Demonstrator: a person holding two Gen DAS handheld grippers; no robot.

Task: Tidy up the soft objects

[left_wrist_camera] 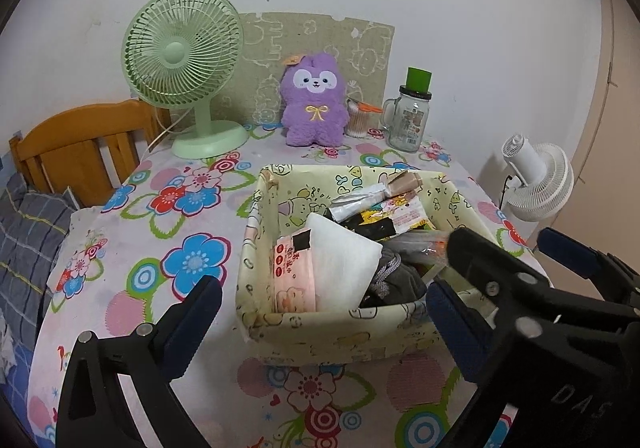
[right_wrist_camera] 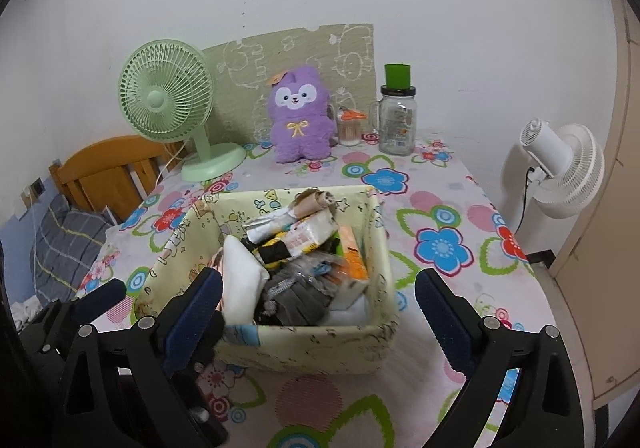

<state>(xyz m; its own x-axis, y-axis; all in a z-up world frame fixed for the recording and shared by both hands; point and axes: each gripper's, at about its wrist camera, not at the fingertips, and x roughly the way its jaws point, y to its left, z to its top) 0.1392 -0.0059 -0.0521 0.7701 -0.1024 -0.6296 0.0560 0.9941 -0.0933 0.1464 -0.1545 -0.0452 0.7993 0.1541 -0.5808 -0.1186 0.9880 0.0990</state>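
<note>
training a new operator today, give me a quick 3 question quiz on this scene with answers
1. True or false: the purple plush lies inside the fabric basket.
2. Which stands nearest the plush's side: A) white fan B) cotton swab cup C) wooden headboard?
3. How do the left gripper and right gripper stand?

Key
1. False; it sits upright at the back of the table, against the wall board.
2. B.
3. Both open, holding nothing, near the basket's front.
</note>
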